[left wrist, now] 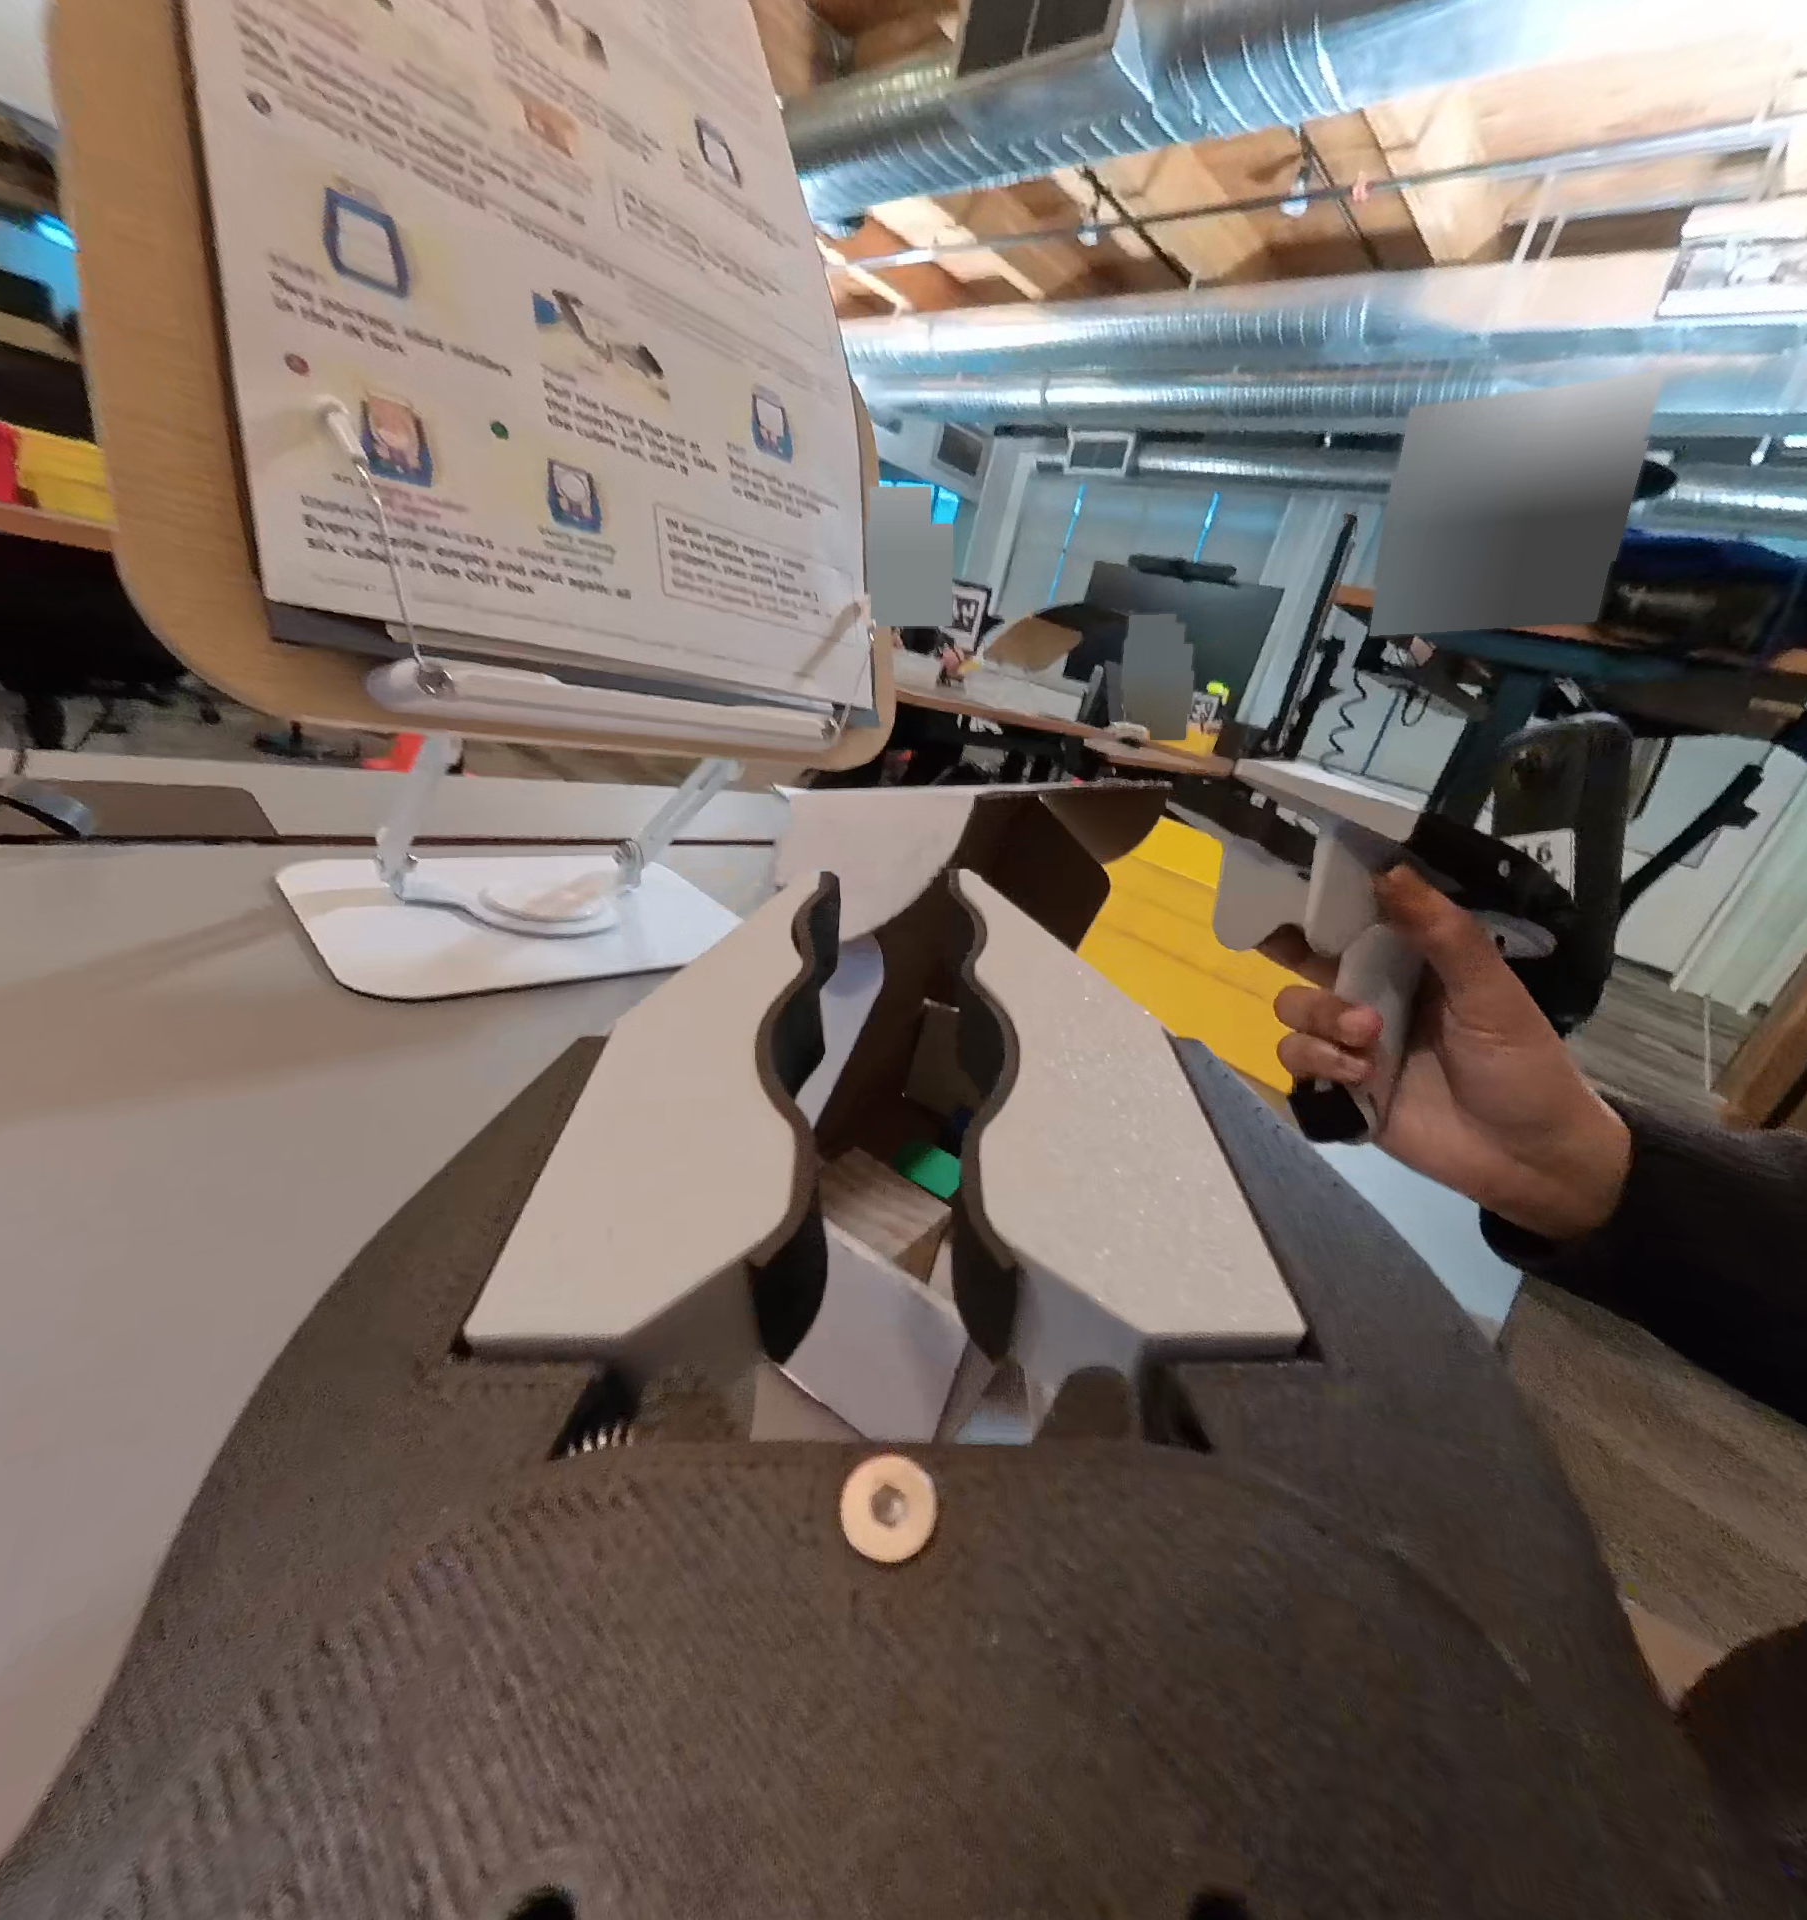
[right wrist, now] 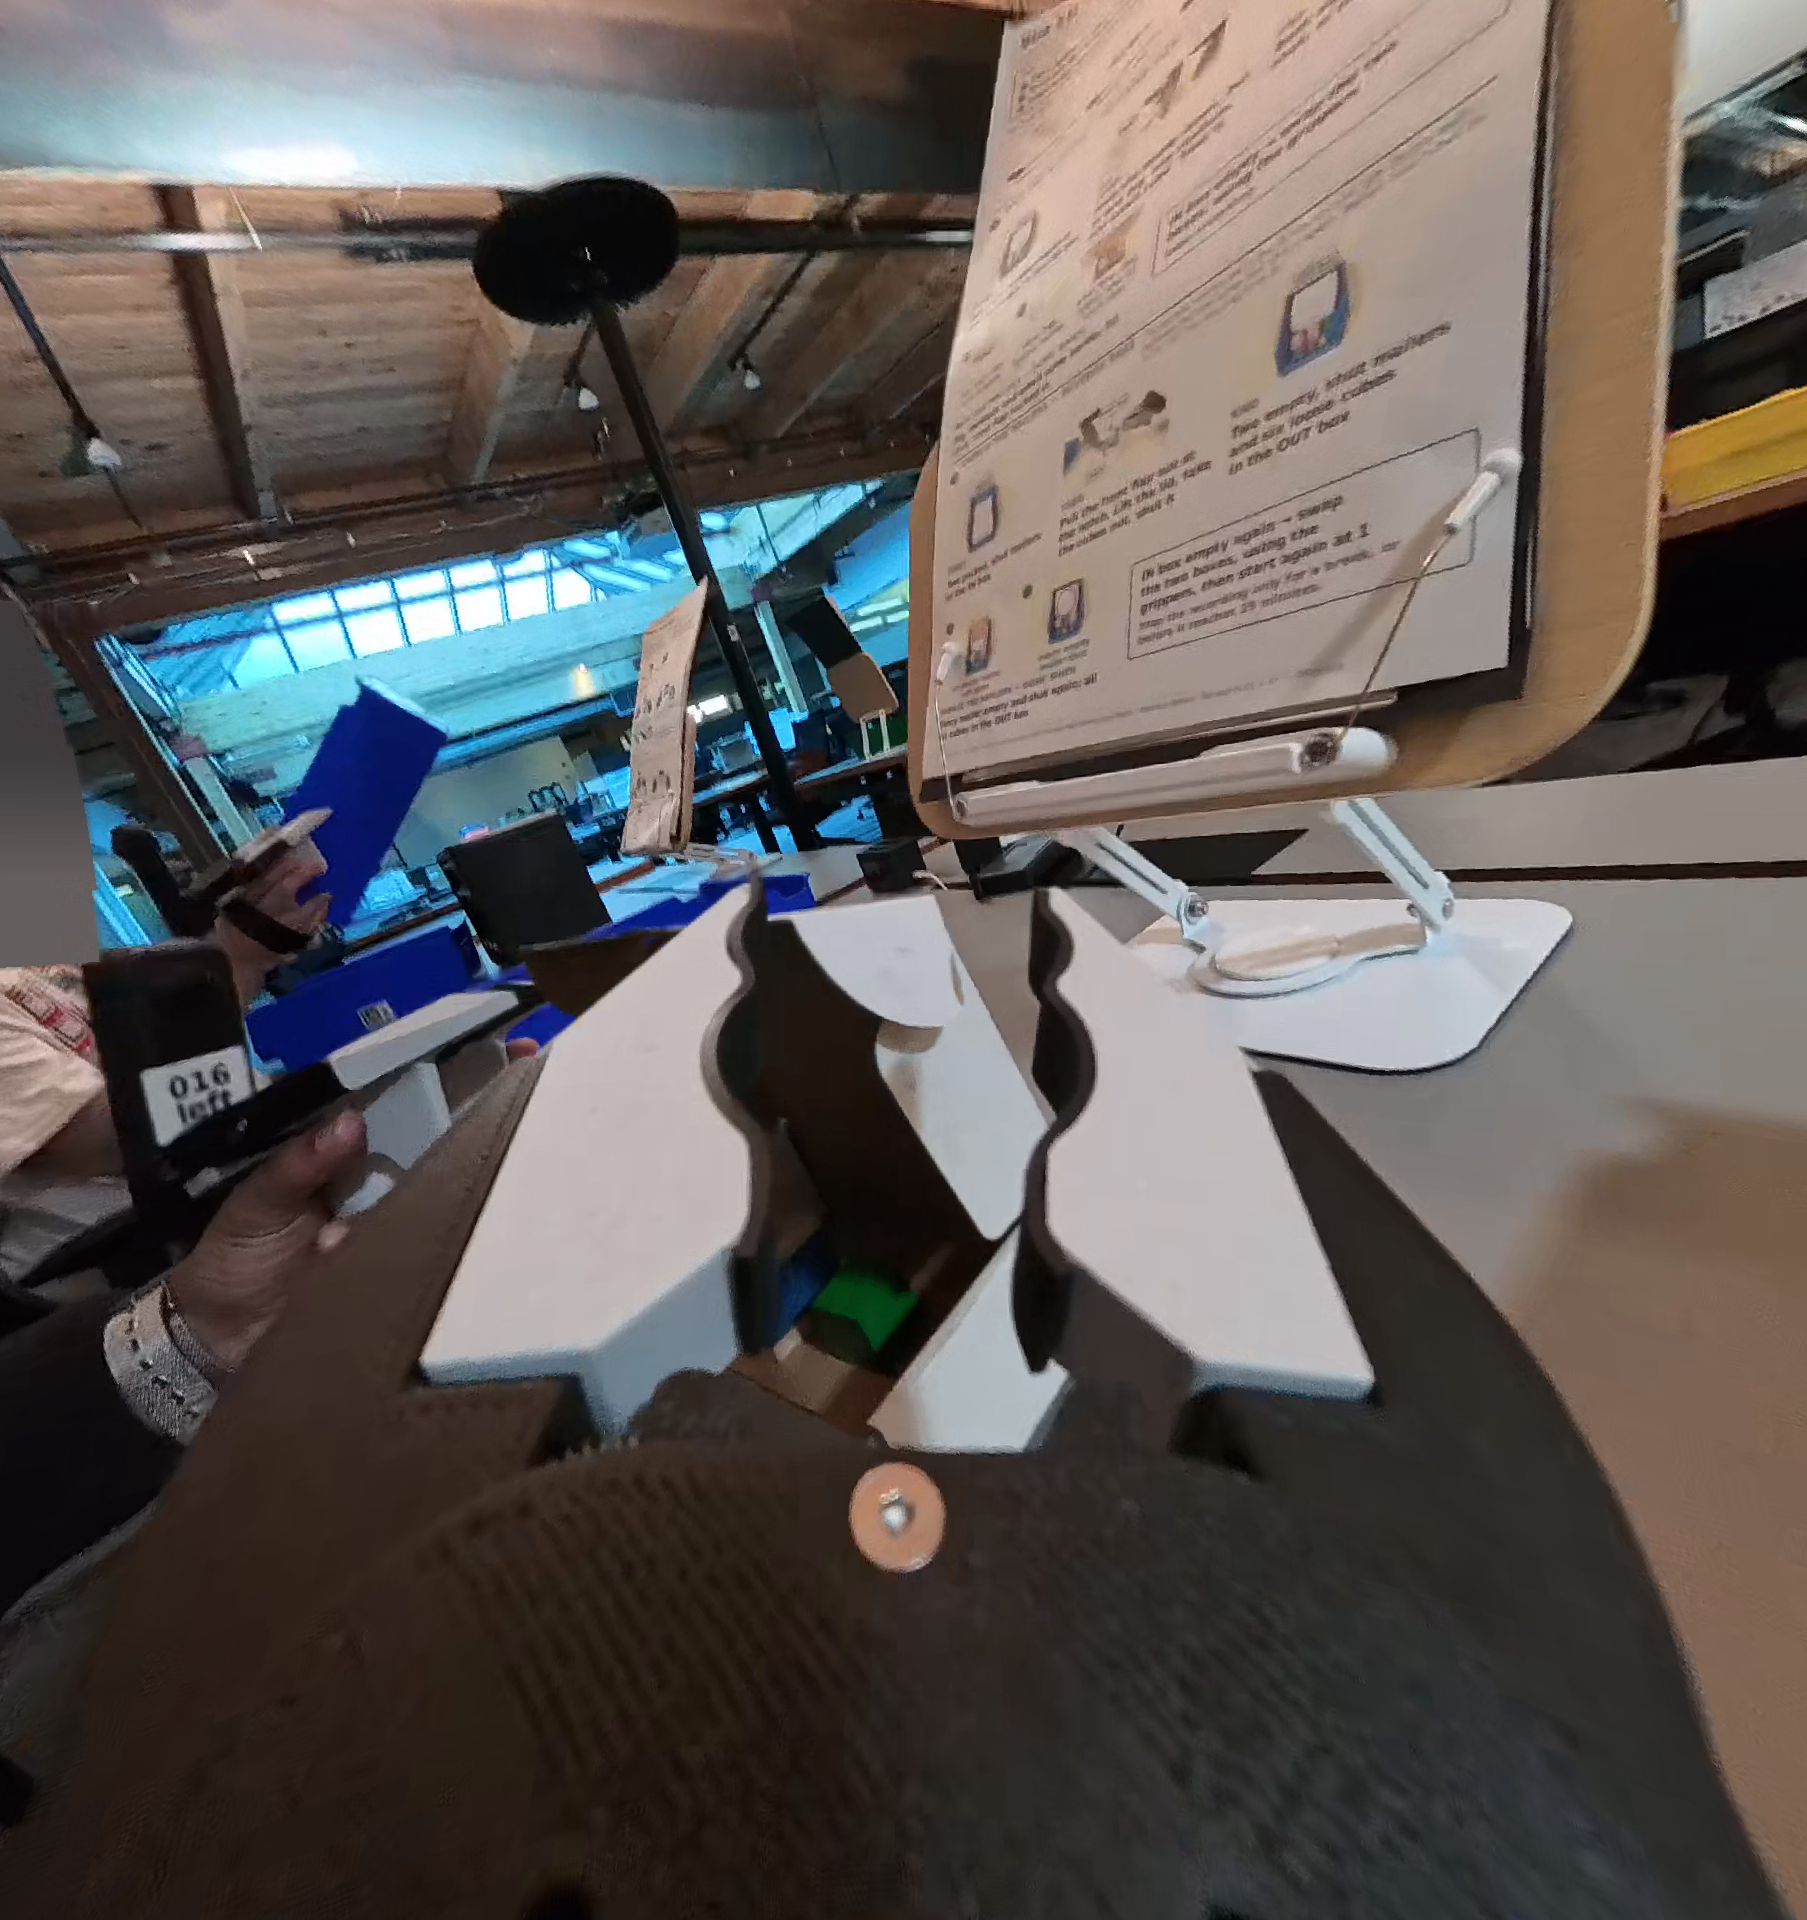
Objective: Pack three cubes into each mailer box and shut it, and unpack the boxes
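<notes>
A white mailer box [left wrist: 868, 862] with a brown inside stands open on the table, its lid and side flaps raised. Inside lie a green cube [left wrist: 925, 1169], a wooden cube [left wrist: 863, 1195] and a blue cube [left wrist: 956, 1127], mostly hidden. My left gripper [left wrist: 891, 899] hovers over the box front, jaws apart, holding nothing. My right gripper [right wrist: 894, 914] is open over the same box [right wrist: 899, 966], above the green cube [right wrist: 863, 1314] and the blue cube [right wrist: 800, 1288]. Each gripper shows in the other's view, hand-held beside the box: the right [left wrist: 1283, 862], the left [right wrist: 400, 1049].
A document stand with a printed sheet [left wrist: 525, 364] sits on the grey table [left wrist: 151, 1091] just behind the box, and also shows in the right wrist view [right wrist: 1242, 416]. A yellow bin [left wrist: 1169, 935] lies to the right, a blue bin [right wrist: 359, 997] to the left. The gap from one gripper's tips to the other's is roughly 20 centimeters. From either gripper's tips it is about 15 centimeters to the green cube [right wrist: 863, 1314].
</notes>
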`<state>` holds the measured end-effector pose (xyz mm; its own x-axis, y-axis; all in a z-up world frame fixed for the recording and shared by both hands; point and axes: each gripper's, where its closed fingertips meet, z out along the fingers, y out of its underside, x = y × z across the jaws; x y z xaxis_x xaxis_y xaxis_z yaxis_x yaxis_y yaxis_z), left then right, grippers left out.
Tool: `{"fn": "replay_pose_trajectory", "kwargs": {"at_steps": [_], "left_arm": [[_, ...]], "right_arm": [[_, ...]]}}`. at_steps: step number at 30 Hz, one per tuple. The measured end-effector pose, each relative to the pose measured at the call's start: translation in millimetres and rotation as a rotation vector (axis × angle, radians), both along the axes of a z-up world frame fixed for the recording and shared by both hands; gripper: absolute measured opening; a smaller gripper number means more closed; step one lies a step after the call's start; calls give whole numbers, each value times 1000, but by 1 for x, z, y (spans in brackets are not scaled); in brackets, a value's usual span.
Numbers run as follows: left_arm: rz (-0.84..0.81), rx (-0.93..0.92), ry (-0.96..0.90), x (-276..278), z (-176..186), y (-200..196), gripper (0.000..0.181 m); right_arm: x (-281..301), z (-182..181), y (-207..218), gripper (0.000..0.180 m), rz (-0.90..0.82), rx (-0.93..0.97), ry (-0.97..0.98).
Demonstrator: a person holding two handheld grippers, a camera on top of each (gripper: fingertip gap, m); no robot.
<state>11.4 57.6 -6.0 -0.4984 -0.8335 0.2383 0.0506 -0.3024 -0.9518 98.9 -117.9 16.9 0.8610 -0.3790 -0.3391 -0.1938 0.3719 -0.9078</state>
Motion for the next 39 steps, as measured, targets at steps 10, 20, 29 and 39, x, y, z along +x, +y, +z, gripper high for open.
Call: {"fn": "replay_pose_trajectory", "kwargs": {"at_steps": [10, 20, 29, 39], "left_arm": [[-57, -132, -6, -3, 6, 4, 43], [-87, -62, 54, 1, -8, -9, 51], [-92, -61, 61, 2, -10, -10, 50], [-119, -30, 87, 2, -16, -19, 50]], "right_arm": [[-5, -11, 15, 52, 104, -1, 67], [-16, -19, 32, 54, 204, -30, 103], [-18, -21, 35, 52, 217, -47, 97], [-20, -33, 42, 52, 259, -76, 158]]}}
